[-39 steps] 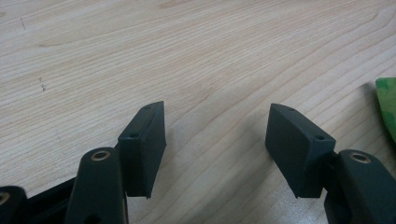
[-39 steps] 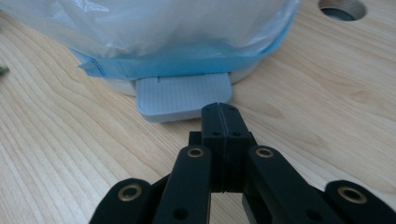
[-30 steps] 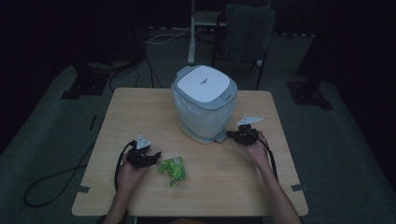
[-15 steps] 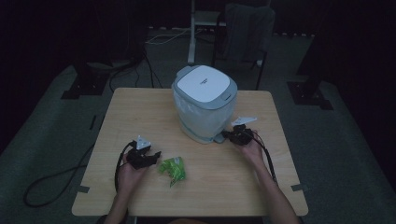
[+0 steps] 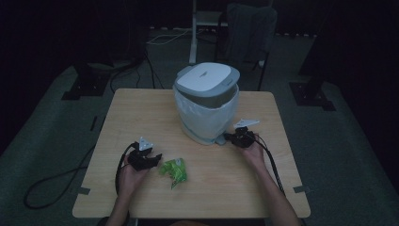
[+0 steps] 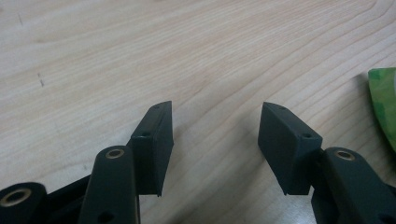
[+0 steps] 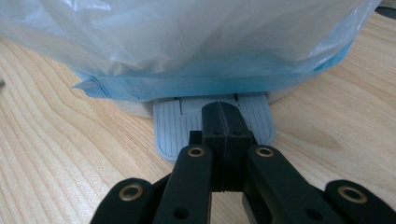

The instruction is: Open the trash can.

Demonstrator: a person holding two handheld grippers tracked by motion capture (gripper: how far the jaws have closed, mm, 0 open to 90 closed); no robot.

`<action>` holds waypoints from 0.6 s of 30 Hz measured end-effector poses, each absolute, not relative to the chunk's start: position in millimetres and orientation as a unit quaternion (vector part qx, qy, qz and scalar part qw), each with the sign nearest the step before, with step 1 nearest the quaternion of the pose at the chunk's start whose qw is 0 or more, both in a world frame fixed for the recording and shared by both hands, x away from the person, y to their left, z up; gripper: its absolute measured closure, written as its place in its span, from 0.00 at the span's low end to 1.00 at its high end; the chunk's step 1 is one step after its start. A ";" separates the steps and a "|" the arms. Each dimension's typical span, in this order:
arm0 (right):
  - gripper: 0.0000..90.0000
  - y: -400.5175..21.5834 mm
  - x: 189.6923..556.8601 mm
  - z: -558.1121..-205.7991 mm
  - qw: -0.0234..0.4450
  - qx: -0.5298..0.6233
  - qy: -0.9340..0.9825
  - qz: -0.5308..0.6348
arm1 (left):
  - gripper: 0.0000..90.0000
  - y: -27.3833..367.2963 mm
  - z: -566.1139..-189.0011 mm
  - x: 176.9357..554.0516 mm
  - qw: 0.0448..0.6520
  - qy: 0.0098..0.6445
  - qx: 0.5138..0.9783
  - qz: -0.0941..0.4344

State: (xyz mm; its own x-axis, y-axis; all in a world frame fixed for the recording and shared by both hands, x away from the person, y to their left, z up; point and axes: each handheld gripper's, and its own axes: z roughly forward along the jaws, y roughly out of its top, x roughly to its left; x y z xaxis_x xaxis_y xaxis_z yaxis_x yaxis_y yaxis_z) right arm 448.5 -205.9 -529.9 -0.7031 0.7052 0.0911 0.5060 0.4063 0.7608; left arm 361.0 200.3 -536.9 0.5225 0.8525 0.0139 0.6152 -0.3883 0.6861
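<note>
A small pedal bin (image 5: 207, 106) with a grey-white lid and a plastic liner stands in the middle of the wooden table (image 5: 141, 113). Its lid is down. My right gripper (image 5: 229, 137) is shut, its tips resting over the bin's ribbed foot pedal (image 7: 170, 128) at the bin's base (image 7: 205, 51). A crumpled green wrapper (image 5: 173, 170) lies near the table's front. My left gripper (image 5: 157, 157) sits just left of the wrapper, open, with bare tabletop between its fingers (image 6: 152, 144); the wrapper's green edge (image 6: 385, 102) appears at the right of that view.
A chair (image 5: 247, 28) and a stand stand behind the table. Cables (image 5: 56, 181) trail across the dark floor at left. Tape tabs mark the table's front corners.
My right gripper has moved left, up to the bin's base and onto the pedal. The left gripper and the wrapper have stayed put.
</note>
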 end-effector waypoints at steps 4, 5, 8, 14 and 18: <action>1.00 -204.6 449.3 -532.3 0.122 0.366 0.832 0.399 | 0.51 200.2 -536.7 360.8 0.319 0.455 0.811 0.183; 1.00 -204.5 449.4 -533.2 0.120 0.368 0.832 0.397 | 0.52 200.1 -536.2 361.0 0.316 0.457 0.811 0.183; 1.00 -205.6 449.8 -535.5 0.117 0.371 0.829 0.402 | 0.53 199.8 -535.8 361.3 0.315 0.457 0.811 0.182; 1.00 -205.8 449.3 -536.1 0.116 0.375 0.826 0.405 | 0.53 199.6 -535.8 361.3 0.316 0.458 0.811 0.182; 1.00 -205.9 449.3 -536.1 0.115 0.376 0.825 0.405 | 0.53 200.0 -536.2 361.0 0.319 0.459 0.809 0.182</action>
State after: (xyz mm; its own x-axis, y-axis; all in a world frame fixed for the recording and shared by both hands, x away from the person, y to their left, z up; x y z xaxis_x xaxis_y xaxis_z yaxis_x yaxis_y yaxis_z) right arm 449.3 -205.9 -536.1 -0.6914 0.7134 0.1142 0.5265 0.3893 0.7558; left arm 361.0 200.0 -536.2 0.5131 0.8583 0.0021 0.6266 -0.3763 0.6825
